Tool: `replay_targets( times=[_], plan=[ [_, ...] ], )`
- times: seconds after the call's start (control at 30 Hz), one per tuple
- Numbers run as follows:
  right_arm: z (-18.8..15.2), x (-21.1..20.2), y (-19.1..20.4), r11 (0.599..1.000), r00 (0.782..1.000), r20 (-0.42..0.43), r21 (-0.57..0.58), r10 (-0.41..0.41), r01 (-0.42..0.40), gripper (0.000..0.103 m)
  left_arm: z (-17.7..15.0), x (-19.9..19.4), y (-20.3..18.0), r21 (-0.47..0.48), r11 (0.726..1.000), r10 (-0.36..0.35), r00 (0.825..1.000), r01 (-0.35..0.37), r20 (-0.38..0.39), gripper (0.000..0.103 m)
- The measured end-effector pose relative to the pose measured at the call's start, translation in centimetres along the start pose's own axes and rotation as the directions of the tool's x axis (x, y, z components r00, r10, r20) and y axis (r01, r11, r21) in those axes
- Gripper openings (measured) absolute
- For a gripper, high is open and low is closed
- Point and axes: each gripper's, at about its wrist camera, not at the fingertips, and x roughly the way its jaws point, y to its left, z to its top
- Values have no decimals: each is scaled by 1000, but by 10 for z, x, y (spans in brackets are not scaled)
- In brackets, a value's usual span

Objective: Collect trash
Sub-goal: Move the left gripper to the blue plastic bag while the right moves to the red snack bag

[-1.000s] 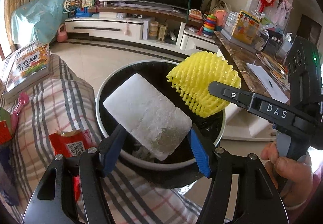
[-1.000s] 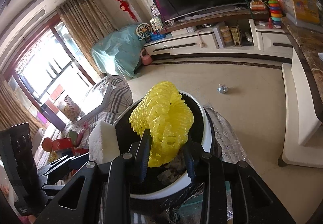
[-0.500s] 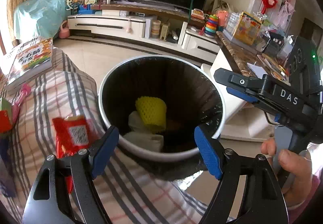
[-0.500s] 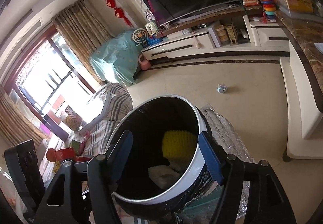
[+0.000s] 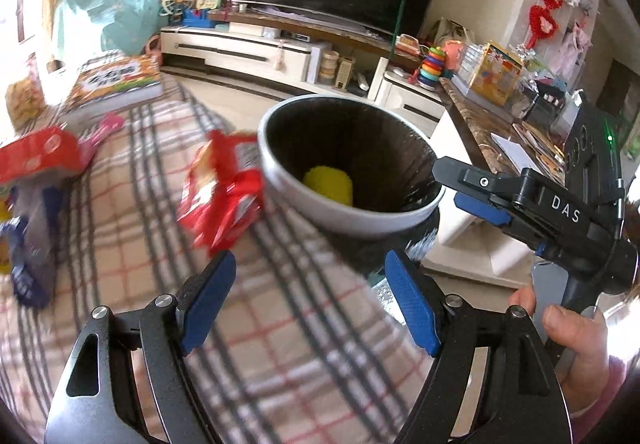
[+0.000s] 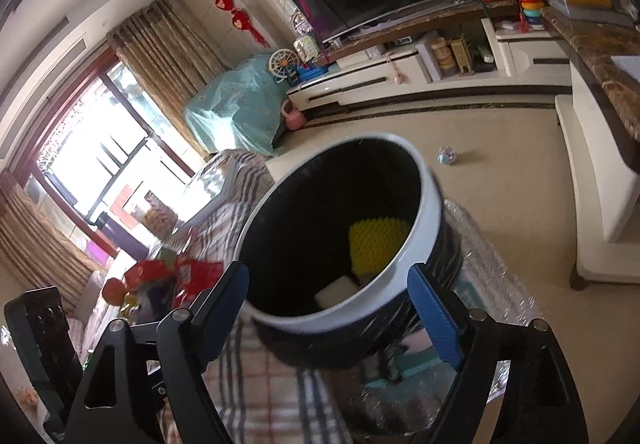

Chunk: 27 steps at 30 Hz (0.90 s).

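Ahead of the empty right tool (image 6: 328, 308), yellow net (image 6: 376, 246) lies binned.

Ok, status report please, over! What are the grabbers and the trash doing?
Left gripper open, empty; right gripper jaws opening, nothing between. Yellow foam net and white foam block in the bin. Red wrapper waiting on the plaid cover.

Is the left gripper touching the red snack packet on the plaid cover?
Apart. The left wrist view shows the left gripper open and empty, with bare plaid cover between its fingertips and the red snack packet.
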Motion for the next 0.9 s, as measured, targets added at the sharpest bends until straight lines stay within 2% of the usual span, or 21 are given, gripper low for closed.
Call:
replay_targets(
  times=[0.47,0.9],
  plan=[
    [-37,8,51,995,999,-46,-100,19,-24,92,-40,-45,59,-113,990,89,995,-84,40,79],
    [-55,28,101,973,996,-78,-225,33,-50,95,-63,-66,114,-216,963,174,984,-162,38,79]
  ],
)
